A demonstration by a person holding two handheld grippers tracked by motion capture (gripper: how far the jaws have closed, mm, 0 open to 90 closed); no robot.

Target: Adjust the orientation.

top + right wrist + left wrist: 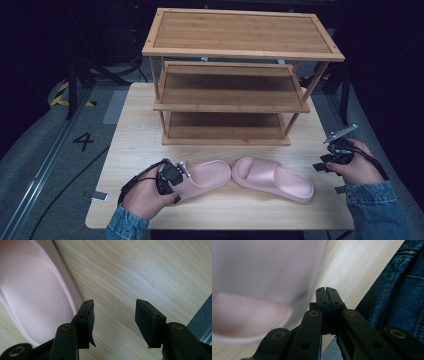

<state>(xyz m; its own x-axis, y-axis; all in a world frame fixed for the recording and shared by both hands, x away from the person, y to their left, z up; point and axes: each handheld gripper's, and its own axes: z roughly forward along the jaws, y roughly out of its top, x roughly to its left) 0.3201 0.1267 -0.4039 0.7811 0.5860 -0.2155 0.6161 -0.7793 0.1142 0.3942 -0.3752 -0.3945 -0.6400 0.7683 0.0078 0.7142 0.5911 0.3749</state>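
Left gripper: jaws pressed flat together, nothing between them. In its own view the tips point at bare table, with the left slipper just off to one side, blurred and very close; I can't tell from that view whether a jaw brushes its edge. From above, the gripper sits at the heel end of that slipper, the hand low on the table.

Right gripper: jaws standing well apart, empty, only wood grain between them. The right slipper lies just beside one jaw, not inside the gap. From above, this gripper is held off the table's right edge, apart from the slipper's heel.

Both slippers lie toe to toe in front of the rack, whose three shelves are bare.

Step, as I read it: the pick-up, not yet made. Neither slipper is gripped. Next move likely calls for the left jaws to reopen and straddle the heel rim, or for the right to shift over its slipper's edge and close.
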